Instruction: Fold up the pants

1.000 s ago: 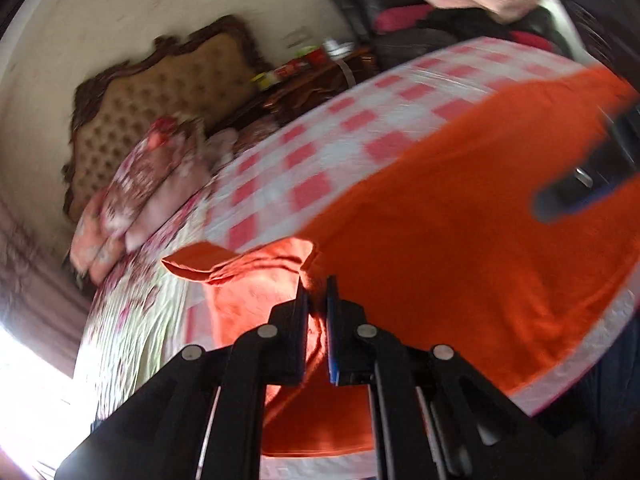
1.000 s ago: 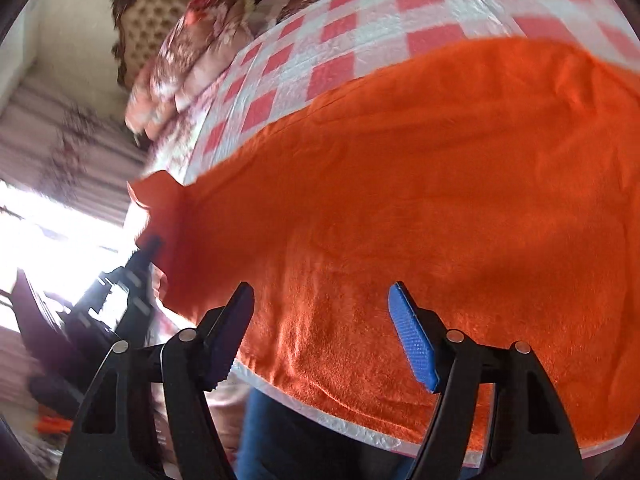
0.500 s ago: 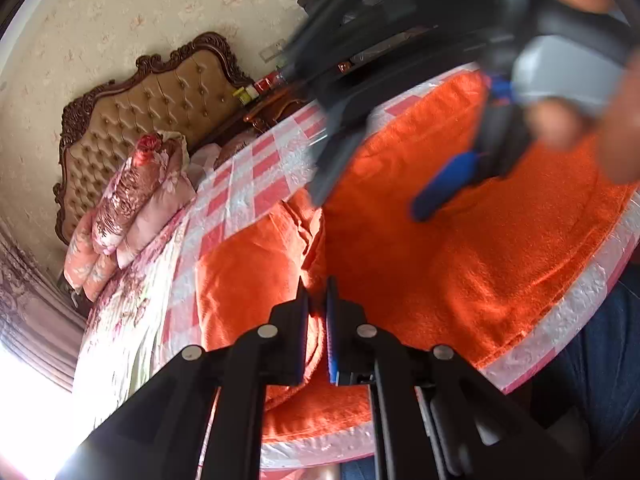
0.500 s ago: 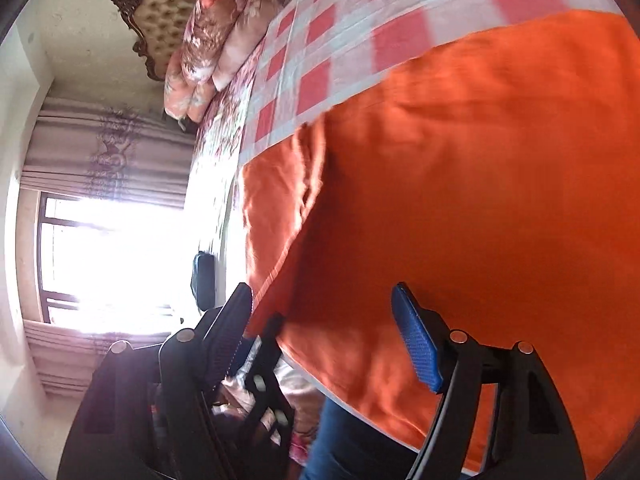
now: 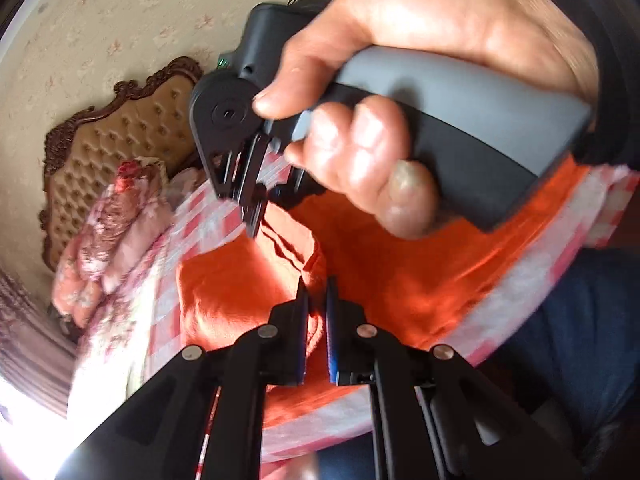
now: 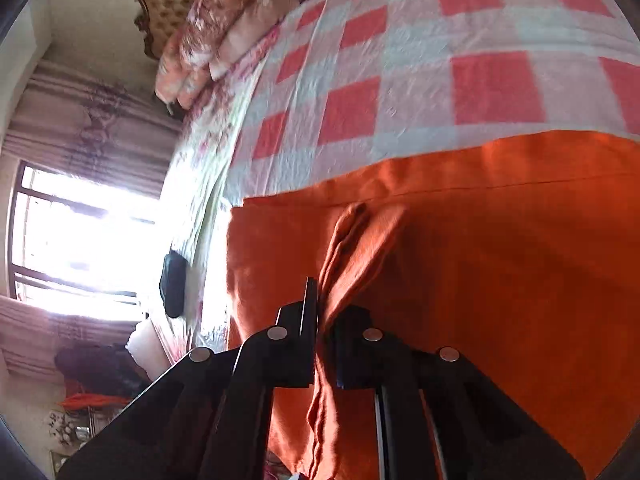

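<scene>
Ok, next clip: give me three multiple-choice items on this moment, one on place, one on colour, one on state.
1. Where do the pants lie?
A. on a checked bedspread
B. on a wooden floor
C. over a chair

2. What colour are the pants?
A. blue
B. orange
C. grey

3. What is between the right gripper fingers?
A. nothing
B. a pillow
C. a ridge of pants cloth

Answers: 1 A, red and white checks of the bedspread show beyond the cloth. 2 B, orange in both views. 3 C, its closing fingers have a raised fold between them.

The pants [image 6: 500, 280] were matt orange cloth — faintly fuzzy; the checked bedspread [image 6: 420, 92] was smooth, creased cotton-like fabric.
</scene>
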### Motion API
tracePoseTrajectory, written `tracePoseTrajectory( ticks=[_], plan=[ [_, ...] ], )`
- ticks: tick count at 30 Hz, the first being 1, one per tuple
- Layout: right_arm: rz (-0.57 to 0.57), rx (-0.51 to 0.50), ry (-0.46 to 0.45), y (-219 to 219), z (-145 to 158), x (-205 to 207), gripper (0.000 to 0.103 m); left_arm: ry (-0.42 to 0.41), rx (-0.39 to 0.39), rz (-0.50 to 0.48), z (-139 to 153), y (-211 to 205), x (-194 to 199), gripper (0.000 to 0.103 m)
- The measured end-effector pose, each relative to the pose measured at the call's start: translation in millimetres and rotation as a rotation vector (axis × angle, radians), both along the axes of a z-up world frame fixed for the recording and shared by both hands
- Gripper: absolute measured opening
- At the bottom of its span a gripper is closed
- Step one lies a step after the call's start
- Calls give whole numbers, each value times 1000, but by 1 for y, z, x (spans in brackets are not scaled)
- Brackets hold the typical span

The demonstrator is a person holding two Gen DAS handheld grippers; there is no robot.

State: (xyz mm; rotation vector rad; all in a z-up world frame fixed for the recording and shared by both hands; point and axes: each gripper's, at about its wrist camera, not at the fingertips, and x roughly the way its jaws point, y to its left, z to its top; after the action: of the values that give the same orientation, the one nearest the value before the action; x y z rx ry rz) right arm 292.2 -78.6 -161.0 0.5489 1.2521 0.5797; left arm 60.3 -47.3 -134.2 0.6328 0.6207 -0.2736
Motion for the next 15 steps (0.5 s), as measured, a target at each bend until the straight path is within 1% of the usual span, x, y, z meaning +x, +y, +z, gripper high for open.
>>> tracePoseTrajectory(
  ticks=[2, 4, 6, 8, 10, 11, 12, 13, 14, 15],
  plan=[
    [-53, -2, -22, -27, 4, -8, 8, 12, -32, -35, 0, -13, -3, 8],
    [-121, -13, -27, -60, 6, -17, 8, 21, -38, -84, -4, -30, -7, 8],
    [-153, -32, -28, -77, 2, -18, 8, 31, -39, -127, -8, -43, -10, 8],
    [-174, -46, -9, -93, -6, -18, 9, 44, -35, -148, -15, -53, -10, 8],
    [-176, -46, 14, -97, -16, -18, 17, 53, -25, -152, -20, -59, -10, 8],
    [-170, -44, 19, -96, -19, -18, 17, 55, -22, -152, -21, -60, -10, 8],
    [-156, -39, 21, -94, -21, -17, 24, 56, -21, -150, -20, -58, -8, 8],
    [-143, -38, 18, -90, -23, -16, 38, 56, -22, -148, -20, -58, -9, 8],
    [-132, -18, 5, -84, -23, -16, 46, 53, -19, -146, -20, -59, -11, 8],
    [-116, 3, -15, -80, -20, -17, 67, 43, -14, -144, -19, -60, -15, 8]
  ],
)
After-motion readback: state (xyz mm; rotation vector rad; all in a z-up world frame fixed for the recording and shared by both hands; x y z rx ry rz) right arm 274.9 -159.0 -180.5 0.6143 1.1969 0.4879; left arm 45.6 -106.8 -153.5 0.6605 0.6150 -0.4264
